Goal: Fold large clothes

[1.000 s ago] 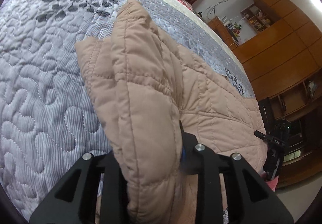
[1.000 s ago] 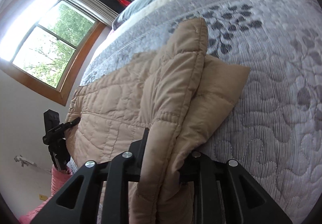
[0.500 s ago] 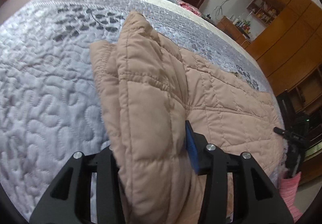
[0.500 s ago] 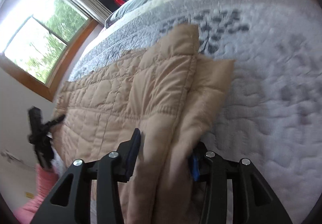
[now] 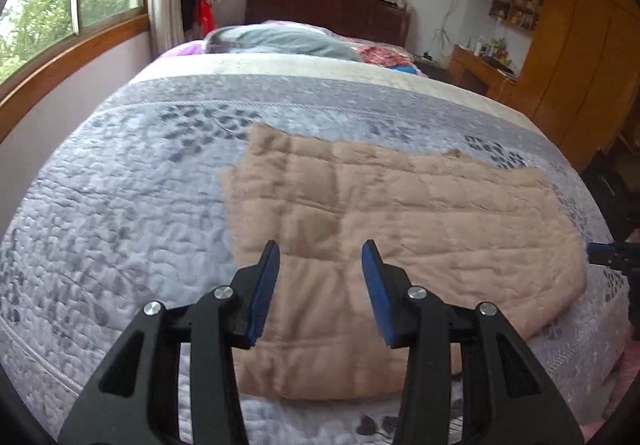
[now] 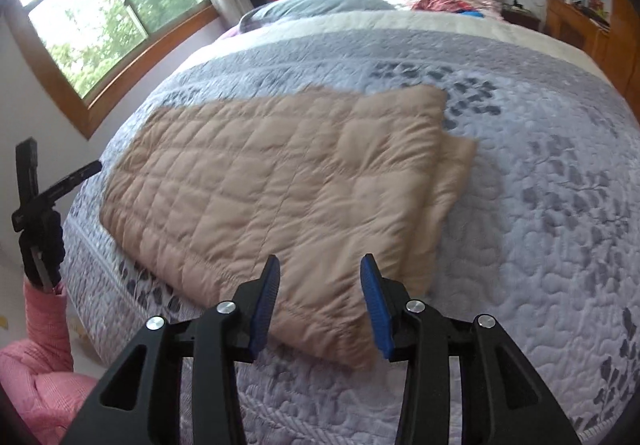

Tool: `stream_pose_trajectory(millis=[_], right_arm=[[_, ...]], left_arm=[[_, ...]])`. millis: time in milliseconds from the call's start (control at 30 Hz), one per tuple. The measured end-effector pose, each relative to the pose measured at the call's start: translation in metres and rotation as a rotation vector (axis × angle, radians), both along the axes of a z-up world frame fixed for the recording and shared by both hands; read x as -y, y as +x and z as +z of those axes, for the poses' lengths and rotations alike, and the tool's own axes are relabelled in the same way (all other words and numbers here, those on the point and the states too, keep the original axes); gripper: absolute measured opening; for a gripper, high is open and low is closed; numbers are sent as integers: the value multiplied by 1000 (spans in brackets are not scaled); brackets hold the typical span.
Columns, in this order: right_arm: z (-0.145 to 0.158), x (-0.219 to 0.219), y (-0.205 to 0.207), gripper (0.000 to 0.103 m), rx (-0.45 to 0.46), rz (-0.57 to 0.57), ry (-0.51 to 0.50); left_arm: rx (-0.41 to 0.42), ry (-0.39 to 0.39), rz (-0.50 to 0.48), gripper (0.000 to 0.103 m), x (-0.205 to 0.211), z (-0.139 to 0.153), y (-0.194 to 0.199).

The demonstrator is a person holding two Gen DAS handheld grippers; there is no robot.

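The tan quilted jacket point(image 5: 400, 221) is lying folded on the bed point(image 5: 120, 205); both the left claw point(image 5: 320, 285) and right claw point(image 6: 318, 293) are hovering spread, gripping nothing; it is looking soft, puffy, light; pinching the thick near corners is seeming best.

Support: bed point(image 5: 120, 205) point(image 6: 540, 205), grey-lilac quilted cover with dark leaf print
On it, near foot edge: tan quilted jacket point(image 5: 400, 229) point(image 6: 280, 181), folded, lying flat
Head end: grey pillow point(image 5: 280, 39) point(image 6: 320, 5); red patterned fabric point(image 5: 380, 53) beside it
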State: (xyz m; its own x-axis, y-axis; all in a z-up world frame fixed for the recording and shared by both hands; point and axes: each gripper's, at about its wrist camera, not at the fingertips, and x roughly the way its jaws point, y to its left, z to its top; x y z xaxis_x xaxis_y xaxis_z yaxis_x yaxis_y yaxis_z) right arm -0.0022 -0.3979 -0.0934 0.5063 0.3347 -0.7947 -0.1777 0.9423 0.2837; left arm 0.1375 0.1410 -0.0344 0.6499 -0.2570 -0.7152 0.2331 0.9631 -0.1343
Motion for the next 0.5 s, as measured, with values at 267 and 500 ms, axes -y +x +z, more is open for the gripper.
stream_pose_trajectory(millis=[267, 500], right_arm=[[-31, 0, 5, 36, -77, -14, 21], [-65, 1, 4, 35, -95, -40, 65]], left_arm=[[-105, 39, -49, 43, 28, -51, 11], [-124, 2, -77, 44, 21, -70, 13]])
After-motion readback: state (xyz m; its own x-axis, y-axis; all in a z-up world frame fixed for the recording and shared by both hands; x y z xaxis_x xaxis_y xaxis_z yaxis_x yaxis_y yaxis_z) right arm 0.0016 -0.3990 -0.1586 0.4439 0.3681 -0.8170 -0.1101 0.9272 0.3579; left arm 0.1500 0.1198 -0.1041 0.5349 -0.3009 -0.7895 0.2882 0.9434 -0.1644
